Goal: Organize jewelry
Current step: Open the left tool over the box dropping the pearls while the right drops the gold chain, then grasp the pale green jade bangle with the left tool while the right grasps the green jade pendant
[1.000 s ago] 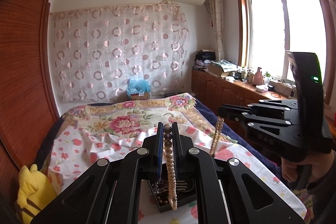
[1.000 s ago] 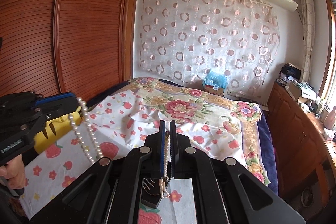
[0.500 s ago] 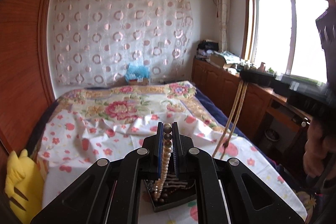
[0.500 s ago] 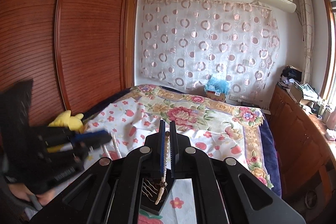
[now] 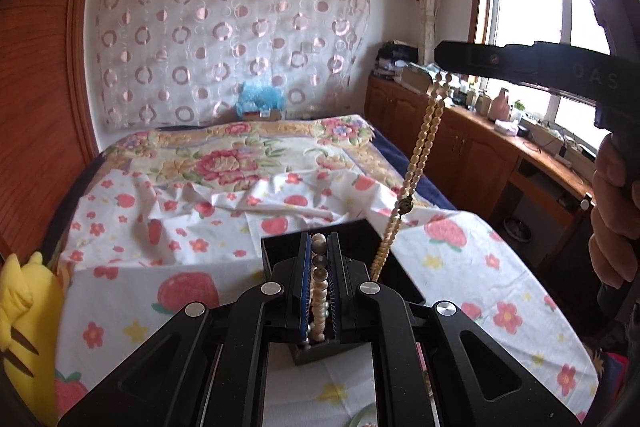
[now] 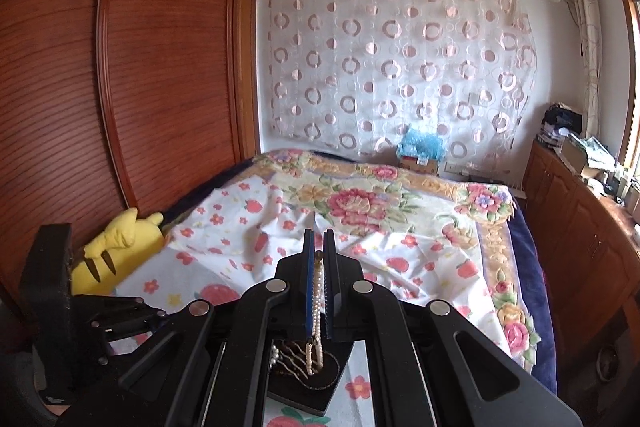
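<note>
Both strands clamped, poised above the box.
Left gripper (image 5: 319,247) pinched white pearl strand (image 5: 319,301); right gripper (image 6: 319,241) pinched cream beaded necklace (image 5: 425,137), dangling at one o'clock; best lowered slowly into black jewelry box (image 5: 280,249).

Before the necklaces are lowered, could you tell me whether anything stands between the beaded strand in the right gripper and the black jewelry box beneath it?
Nothing visible does. The beaded strand hangs freely from the right gripper, its lower end reaching the black jewelry box on the bedsheet.

You can read only faint raised letters, "DAS", on the black body of your right claw (image 5: 444,55), just right of the window frame (image 5: 482,7).
</note>
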The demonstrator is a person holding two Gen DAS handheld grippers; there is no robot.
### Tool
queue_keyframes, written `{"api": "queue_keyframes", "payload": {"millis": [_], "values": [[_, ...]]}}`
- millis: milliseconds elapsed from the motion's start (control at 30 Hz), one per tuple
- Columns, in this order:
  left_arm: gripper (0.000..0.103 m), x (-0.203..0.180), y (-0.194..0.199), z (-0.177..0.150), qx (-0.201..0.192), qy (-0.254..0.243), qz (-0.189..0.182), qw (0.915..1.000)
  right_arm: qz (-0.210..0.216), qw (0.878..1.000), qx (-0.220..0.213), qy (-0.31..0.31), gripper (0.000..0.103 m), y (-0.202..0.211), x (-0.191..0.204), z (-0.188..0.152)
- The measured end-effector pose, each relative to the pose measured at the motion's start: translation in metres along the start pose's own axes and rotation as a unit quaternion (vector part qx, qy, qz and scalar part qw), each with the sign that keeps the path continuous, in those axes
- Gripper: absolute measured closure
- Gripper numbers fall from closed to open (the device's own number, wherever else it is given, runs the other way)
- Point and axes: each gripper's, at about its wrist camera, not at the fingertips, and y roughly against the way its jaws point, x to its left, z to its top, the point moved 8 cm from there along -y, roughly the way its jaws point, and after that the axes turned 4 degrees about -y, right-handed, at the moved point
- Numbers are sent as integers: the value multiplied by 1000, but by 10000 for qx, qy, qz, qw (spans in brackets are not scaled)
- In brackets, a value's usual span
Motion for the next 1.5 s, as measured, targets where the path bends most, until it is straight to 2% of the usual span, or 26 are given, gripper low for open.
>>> {"api": "queue_keyframes", "payload": {"millis": [167, 233, 433, 567, 633, 933, 1033, 1133, 1233, 1500], "values": [[92, 3, -1, -17, 107, 33, 0, 9999, 9, 9990, 445, -30, 98, -28, 1, -38], [82, 4, 3, -22, 116, 22, 23, 9999, 36, 9980, 635, -57, 98, -40, 3, -57], [73, 6, 13, -44, 212, -78, 116, 9997, 104, 9965, 829, -77, 98, -48, 8, -84], [71, 7, 17, -59, 324, -52, 87, 9994, 129, 9965, 829, -69, 97, -44, 9, -89], [57, 6, 19, -68, 397, -98, 96, 9991, 141, 9964, 836, -44, 97, -41, 10, -93], [24, -13, 19, -100, 728, -380, -87, 9966, 123, 9950, 991, 80, 97, -9, 5, -158], [19, -22, 17, -113, 883, -479, -206, 9947, 84, 9938, 1107, 112, 96, -4, 0, -183], [18, -32, 11, -125, 1074, -595, -314, 9919, 82, 9926, 1213, 21, 88, -2, -8, -202], [18, -42, 8, -135, 1220, -704, -390, 9893, 102, 9917, 1275, -93, 88, 1, -12, -216], [18, -65, 1, -150, 1461, -860, -606, 9837, 156, 9906, 1354, -122, 87, 6, -10, -228]]}}
